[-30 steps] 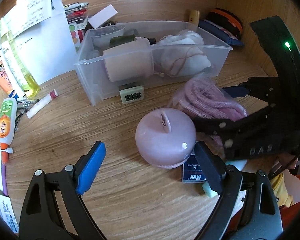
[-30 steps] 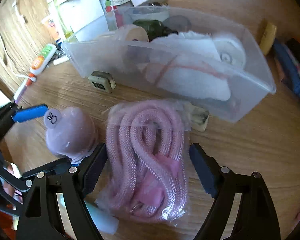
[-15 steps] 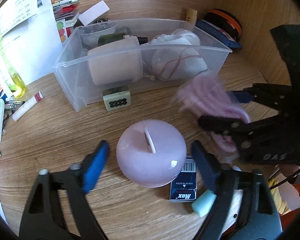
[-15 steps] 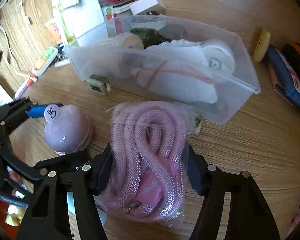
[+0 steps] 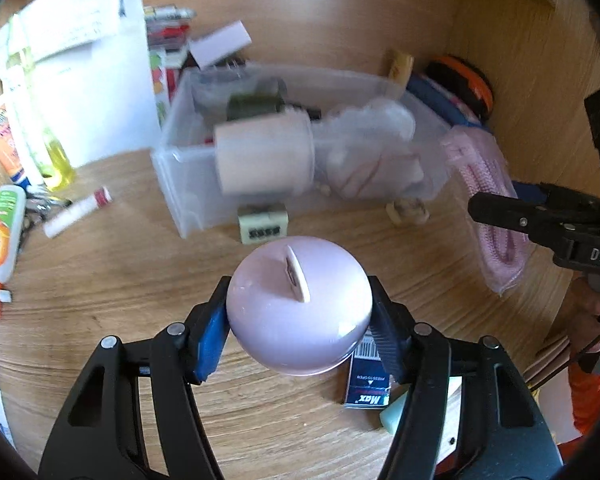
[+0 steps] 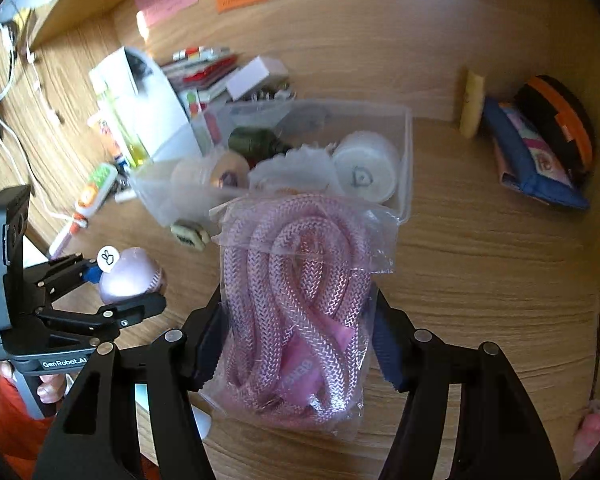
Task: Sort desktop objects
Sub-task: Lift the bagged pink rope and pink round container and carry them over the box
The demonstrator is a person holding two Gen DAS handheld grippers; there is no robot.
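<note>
A lilac, apple-shaped ball (image 5: 296, 312) with a white tag in its top sits between the jaws of my left gripper (image 5: 300, 300). The jaws are closing and both pads press its sides. The same ball (image 6: 128, 276) shows at the left of the right wrist view. My right gripper (image 6: 296, 312) is shut on a clear bag of pink rope (image 6: 296, 272), held above the wooden desk in front of the clear plastic bin (image 6: 405, 152). In the left wrist view the bag (image 5: 488, 192) hangs at the right of the bin (image 5: 188, 188), which holds rolls and white cloth.
A mahjong tile (image 5: 262, 224) lies before the bin, and a blue "Max" box (image 5: 366, 380) under the ball. A white paper bag (image 5: 92, 80), tubes and a glue bottle (image 5: 0, 232) crowd the left. A blue pouch (image 6: 536, 160) lies far right.
Both grippers closed, the left on the lilac ball, the right on the rope bag. Both then rose off the desk, and the bag moved toward the bin.
</note>
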